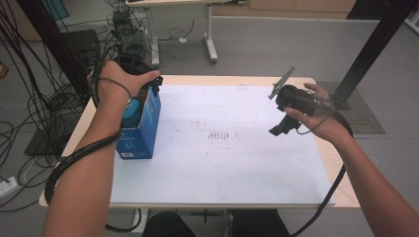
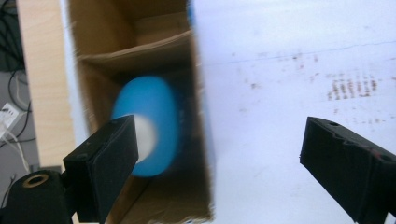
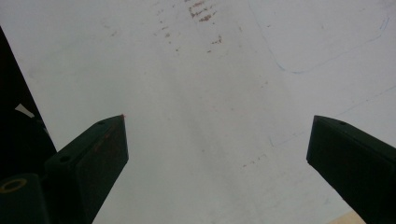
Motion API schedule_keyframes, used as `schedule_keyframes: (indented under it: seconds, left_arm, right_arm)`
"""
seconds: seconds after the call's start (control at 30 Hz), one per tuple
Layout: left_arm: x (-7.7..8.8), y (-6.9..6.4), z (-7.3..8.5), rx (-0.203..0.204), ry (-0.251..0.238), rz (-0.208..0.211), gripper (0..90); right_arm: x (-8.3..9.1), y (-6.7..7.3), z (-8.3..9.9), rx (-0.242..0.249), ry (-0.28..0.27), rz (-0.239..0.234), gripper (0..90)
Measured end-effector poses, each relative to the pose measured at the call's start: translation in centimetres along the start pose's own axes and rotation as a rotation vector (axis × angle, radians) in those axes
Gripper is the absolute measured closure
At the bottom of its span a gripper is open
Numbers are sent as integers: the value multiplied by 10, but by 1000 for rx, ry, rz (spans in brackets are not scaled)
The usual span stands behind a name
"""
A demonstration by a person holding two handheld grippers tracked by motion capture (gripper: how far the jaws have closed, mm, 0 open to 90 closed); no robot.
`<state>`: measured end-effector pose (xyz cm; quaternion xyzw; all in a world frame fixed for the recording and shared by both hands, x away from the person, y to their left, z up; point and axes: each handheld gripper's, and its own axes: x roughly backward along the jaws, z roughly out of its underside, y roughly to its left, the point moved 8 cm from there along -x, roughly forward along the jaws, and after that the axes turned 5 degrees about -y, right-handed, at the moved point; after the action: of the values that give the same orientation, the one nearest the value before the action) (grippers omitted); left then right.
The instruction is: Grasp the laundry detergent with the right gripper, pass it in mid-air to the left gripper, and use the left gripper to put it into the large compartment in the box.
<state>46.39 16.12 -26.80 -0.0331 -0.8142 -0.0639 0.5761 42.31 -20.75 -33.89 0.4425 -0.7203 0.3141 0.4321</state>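
I held my left gripper (image 2: 219,154) above the open blue cardboard box (image 1: 141,126), jaws spread and empty, because the blue bottle (image 2: 149,126) lay inside it. My right gripper (image 1: 285,123), also spread and empty, waited well right of the box.

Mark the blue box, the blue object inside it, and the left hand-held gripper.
blue box (image 1: 140,140): high view, its outer blue side.
blue object (image 2: 156,116): left gripper view, its rounded blue body inside the box.
left hand-held gripper (image 2: 215,154): left gripper view, midway between its open jaws.
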Motion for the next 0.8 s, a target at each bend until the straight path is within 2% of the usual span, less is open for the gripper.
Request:
schedule_keyframes:
  seconds: [0.2,0.43,0.6,0.8]
  left_arm:
    - [-10,-19,-12,-42,15,11,118]
    - [-16,-36,-28,-69,10,13,116]
    - [-17,-43,-40,-67,5,16,112]
    - [-25,-45,-54,-29,8,33,113]
  right_arm:
    - [-1,-6,4,-7,9,-6,52]
    - [-1,-9,9,-12,21,-6,52]
    - [-1,-9,14,-9,31,-5,52]
    - [-2,-9,21,-6,59,-4,52]
